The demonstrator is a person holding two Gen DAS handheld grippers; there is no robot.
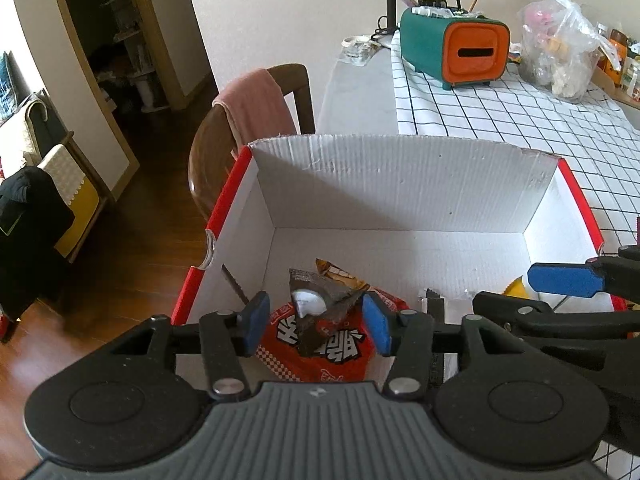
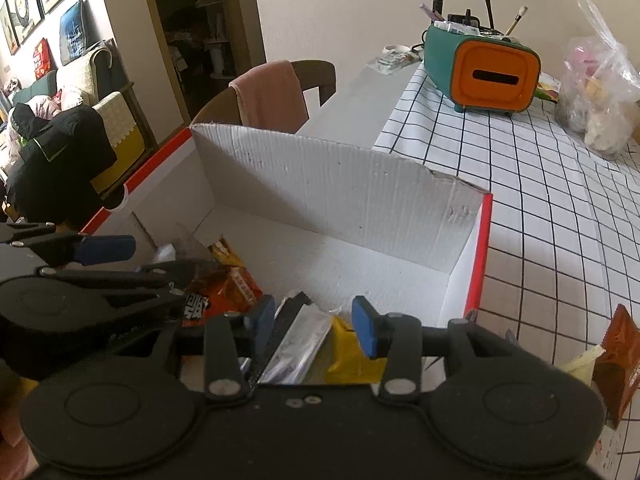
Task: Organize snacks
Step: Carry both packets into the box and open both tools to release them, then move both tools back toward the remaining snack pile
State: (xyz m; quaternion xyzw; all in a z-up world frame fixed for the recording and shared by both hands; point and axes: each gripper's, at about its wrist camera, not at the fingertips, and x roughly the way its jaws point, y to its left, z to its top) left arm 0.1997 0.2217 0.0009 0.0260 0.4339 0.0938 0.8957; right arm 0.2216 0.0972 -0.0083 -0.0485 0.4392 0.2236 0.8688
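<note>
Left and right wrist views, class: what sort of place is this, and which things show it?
Most likely a lived-in home, at a dining table. A white black-grid tablecloth covers it, a dark wooden chair with a pink towel stands beside it, and a cushioned sofa sits under framed pictures beyond.

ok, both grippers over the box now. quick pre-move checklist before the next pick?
1. Left gripper clear of the dark packet: ok, jaws apart, packet lies in the box between the pads, no pad pressing on it.
2. Right gripper free of the silver packet: ok, a gap shows on both sides.
3. Packets inside the box: ok, red packet and yellow packet lie on the floor.
4. Grippers apart from each other: cannot tell, they sit very close.
5. Snacks left outside: not ok, a brown packet lies on the tablecloth.
</note>
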